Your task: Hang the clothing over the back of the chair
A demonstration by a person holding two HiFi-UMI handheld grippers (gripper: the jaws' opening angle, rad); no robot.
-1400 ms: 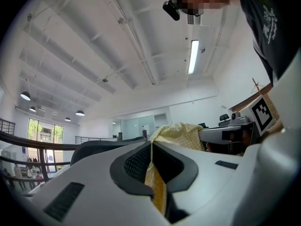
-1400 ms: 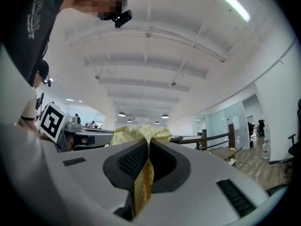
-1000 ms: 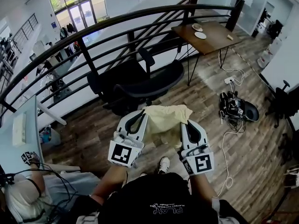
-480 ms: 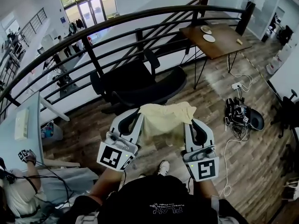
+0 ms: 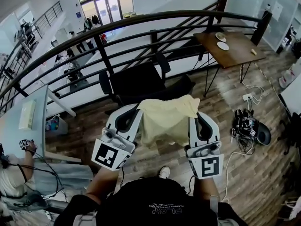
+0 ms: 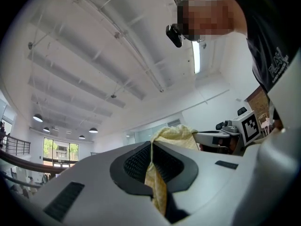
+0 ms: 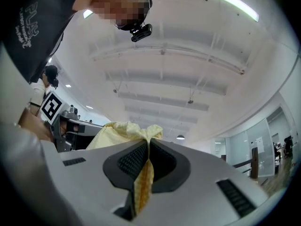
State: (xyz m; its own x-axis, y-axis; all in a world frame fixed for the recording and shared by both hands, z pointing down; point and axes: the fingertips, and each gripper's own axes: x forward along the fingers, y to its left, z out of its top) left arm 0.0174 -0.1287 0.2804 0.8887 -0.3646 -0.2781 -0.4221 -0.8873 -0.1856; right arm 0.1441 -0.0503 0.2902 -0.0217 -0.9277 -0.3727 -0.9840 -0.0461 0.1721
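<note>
A pale yellow garment (image 5: 167, 119) hangs spread between both grippers, held up in front of me. My left gripper (image 5: 135, 108) is shut on its left edge, the cloth (image 6: 155, 185) pinched between the dark pads. My right gripper (image 5: 194, 112) is shut on the right edge, with a fold of cloth (image 7: 143, 182) squeezed in its jaws. Both gripper views point up at the ceiling. A black office chair (image 5: 141, 81) stands just beyond the garment, its back toward the railing and its seat partly hidden by the cloth.
A curved black railing (image 5: 141, 27) runs behind the chair. At the upper right is a wooden table (image 5: 233, 48) with plates. Cables and a black bag (image 5: 249, 126) lie on the wood floor at right. A white desk (image 5: 23, 126) stands at left.
Both grippers have lifted the garment higher and spread it wider, moving it closer to the chair. The head view has shifted so the chair sits nearer the centre.
</note>
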